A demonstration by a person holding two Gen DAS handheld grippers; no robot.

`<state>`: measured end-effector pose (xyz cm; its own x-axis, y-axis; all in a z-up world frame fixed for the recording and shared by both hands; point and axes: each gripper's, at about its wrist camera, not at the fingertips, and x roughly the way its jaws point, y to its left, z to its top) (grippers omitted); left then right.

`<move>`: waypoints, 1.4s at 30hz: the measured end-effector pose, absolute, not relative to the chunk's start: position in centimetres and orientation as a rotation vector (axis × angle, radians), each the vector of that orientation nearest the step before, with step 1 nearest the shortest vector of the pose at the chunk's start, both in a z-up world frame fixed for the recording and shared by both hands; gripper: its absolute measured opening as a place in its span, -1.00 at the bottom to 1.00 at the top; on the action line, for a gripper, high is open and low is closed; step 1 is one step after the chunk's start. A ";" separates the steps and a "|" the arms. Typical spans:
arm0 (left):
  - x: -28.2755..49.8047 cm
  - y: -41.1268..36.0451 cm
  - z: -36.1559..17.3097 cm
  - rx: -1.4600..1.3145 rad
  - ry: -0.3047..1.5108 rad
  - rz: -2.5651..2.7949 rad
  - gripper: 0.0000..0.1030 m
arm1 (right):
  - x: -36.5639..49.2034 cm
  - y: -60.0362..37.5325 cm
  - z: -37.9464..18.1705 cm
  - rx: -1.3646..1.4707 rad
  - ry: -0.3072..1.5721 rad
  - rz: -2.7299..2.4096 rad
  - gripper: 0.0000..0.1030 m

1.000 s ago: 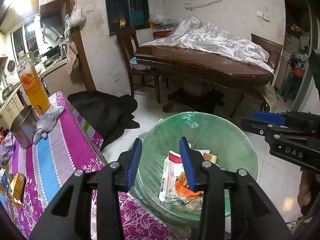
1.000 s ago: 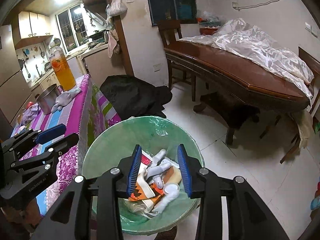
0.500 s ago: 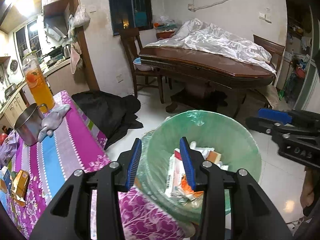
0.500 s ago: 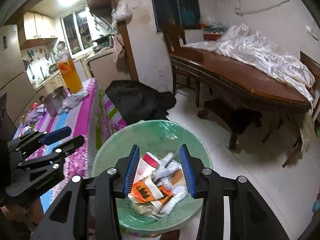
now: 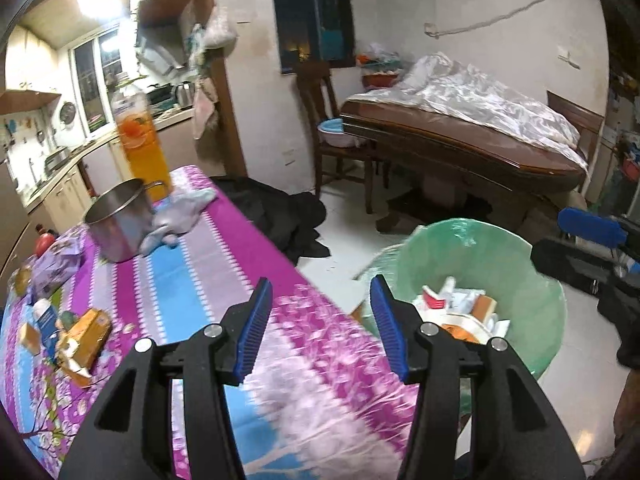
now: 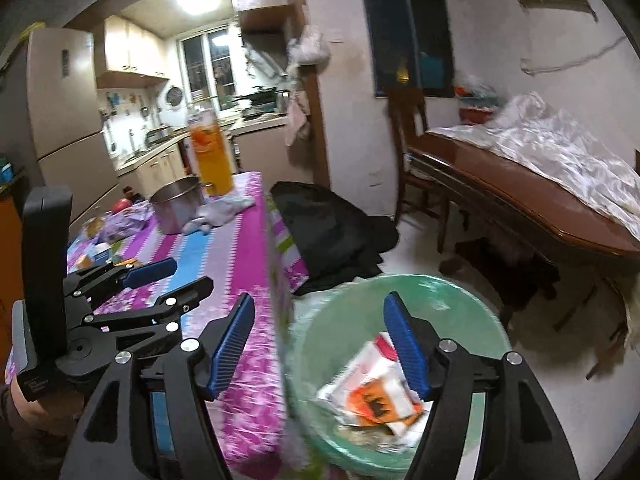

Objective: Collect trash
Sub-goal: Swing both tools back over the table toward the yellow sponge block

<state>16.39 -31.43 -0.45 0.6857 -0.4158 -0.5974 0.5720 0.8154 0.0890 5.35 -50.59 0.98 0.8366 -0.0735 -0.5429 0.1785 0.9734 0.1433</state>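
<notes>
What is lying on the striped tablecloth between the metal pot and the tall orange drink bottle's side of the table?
A pale crumpled cloth lies against the metal pot, just before the orange drink bottle; the left wrist view shows it best.

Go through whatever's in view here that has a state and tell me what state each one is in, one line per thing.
Left tool: empty, jaws opening.
Right tool: empty, jaws opening.
Trash bin: lined with a green bag, partly filled with wrappers.
Metal pot: upright, uncovered.
Juice bottle: upright, mostly full.
Grey cloth: crumpled against the pot.
Orange carton: lying on the tablecloth, not yet collected.
</notes>
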 end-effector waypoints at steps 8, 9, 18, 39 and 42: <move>17.5 -25.0 0.4 0.240 0.589 -0.479 0.12 | 8.2 -43.4 1.8 0.142 0.567 -0.017 0.54; 17.7 -23.9 0.5 0.234 0.591 -0.465 0.14 | 8.5 -42.4 1.8 0.133 0.567 -0.002 0.57; 20.1 -13.4 -0.7 0.158 0.648 -0.333 0.18 | 11.8 -34.0 1.4 0.088 0.588 0.143 0.70; 33.0 9.7 -4.7 -0.091 0.799 0.023 0.67 | 17.3 -27.2 -4.0 0.133 0.710 0.283 0.71; 34.0 9.1 -5.5 -0.093 0.806 0.015 0.70 | 18.5 -26.6 -4.6 0.143 0.727 0.298 0.72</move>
<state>34.05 9.07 -5.49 0.6929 -0.0225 -0.7207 -0.0485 0.9958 -0.0778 18.47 -26.60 -4.60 0.7073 0.3162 -0.6322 -0.2177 0.9483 0.2307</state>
